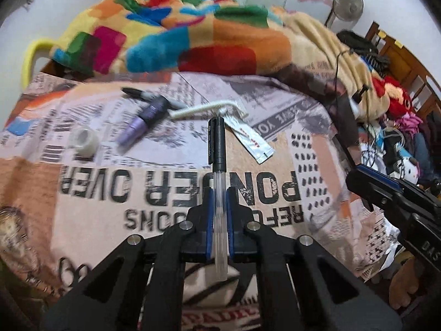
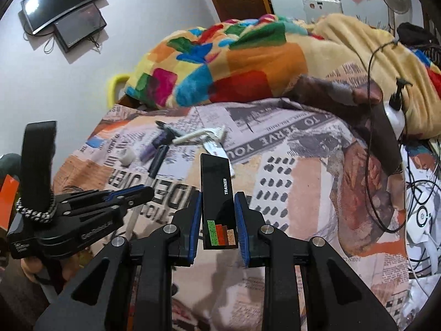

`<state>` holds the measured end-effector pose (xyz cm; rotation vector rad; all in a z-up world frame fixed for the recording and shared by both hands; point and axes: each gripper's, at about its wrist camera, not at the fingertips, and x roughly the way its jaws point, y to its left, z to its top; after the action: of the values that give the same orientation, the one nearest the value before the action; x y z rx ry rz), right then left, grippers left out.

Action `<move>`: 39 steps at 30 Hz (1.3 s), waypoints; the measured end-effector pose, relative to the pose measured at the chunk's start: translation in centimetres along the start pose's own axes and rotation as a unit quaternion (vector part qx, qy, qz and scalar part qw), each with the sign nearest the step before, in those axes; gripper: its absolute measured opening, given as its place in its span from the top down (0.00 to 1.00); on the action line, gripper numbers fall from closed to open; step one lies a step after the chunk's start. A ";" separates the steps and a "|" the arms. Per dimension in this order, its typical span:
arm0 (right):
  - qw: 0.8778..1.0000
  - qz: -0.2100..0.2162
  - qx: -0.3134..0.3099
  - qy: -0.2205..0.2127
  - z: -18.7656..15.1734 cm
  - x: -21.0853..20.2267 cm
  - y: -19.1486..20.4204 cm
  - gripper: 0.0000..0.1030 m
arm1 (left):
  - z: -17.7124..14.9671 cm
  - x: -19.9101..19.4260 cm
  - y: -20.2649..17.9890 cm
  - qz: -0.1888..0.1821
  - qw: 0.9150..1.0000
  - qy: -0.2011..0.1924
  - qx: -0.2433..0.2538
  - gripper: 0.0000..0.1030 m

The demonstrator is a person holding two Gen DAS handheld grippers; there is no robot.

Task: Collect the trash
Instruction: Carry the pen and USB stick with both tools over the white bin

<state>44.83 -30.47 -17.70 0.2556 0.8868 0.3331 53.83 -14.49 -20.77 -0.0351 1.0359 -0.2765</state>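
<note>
Both your grippers hover side by side over the newspaper-print bedsheet [image 1: 91,193]. Your left gripper [image 1: 219,195] is clamped tight on a clear pen [image 1: 219,165] with a black cap, pointing forward. Your right gripper [image 2: 217,207] pinches a black "TRAINER" box [image 2: 217,193]. A razor [image 1: 201,109], a foil sachet [image 1: 248,138] and a purple tube [image 1: 143,127] lie ahead, with a colourful blanket [image 1: 179,35] behind them.

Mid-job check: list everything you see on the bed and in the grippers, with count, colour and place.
pen: 1, black cap, clear barrel, clamped in left gripper
black box: 1, black, "TRAINER" label, between right gripper's pads
razor: 1, white, bedsheet centre
foil sachet: 1, silver, under razor head
purple tube: 1, left of razor
marker: 1, black-grey, behind tube
tape roll: 1, white, far left
blanket: 1, multicoloured, behind
left gripper: shut on pen
right gripper: closed on box
</note>
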 end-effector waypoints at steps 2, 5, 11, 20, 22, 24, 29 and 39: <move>1.000 0.003 -0.005 -0.010 0.2 -1.1 0.9 0.79 | -0.2 -2.2 0.2 0.002 1.000 -0.017 -0.005 0.93; 1.000 0.006 -0.015 -0.022 0.3 -2.8 2.4 0.79 | -0.6 -5.5 0.6 0.008 0.999 -0.041 -0.012 0.93; 0.998 0.015 -0.044 -0.048 0.1 -6.2 6.1 0.79 | -2.5 -12.0 1.9 0.026 0.996 -0.084 -0.024 0.93; 0.993 0.046 -0.085 -0.064 -1.4 -9.9 12.9 0.79 | -7.1 -20.0 5.6 0.049 0.989 -0.126 -0.059 0.93; 0.992 0.054 -0.096 -0.066 -1.9 -10.4 14.6 0.79 | -8.5 -21.8 6.8 0.056 0.987 -0.135 -0.070 0.93; 0.990 0.058 -0.106 -0.070 -2.5 -10.7 16.1 0.79 | -9.6 -23.1 8.0 0.061 0.985 -0.140 -0.079 0.93; 0.986 0.078 -0.133 -0.067 -4.3 -11.0 20.4 0.79 | -13.5 -26.5 11.3 0.083 0.980 -0.148 -0.101 0.93; 0.975 0.115 -0.187 -0.030 -8.5 -9.5 28.5 0.79 | -22.2 -31.9 18.6 0.128 0.968 -0.151 -0.155 0.93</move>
<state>27.45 -7.27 -6.05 0.0178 0.7184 0.6949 23.51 13.45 -8.18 -0.2177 0.7601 0.1263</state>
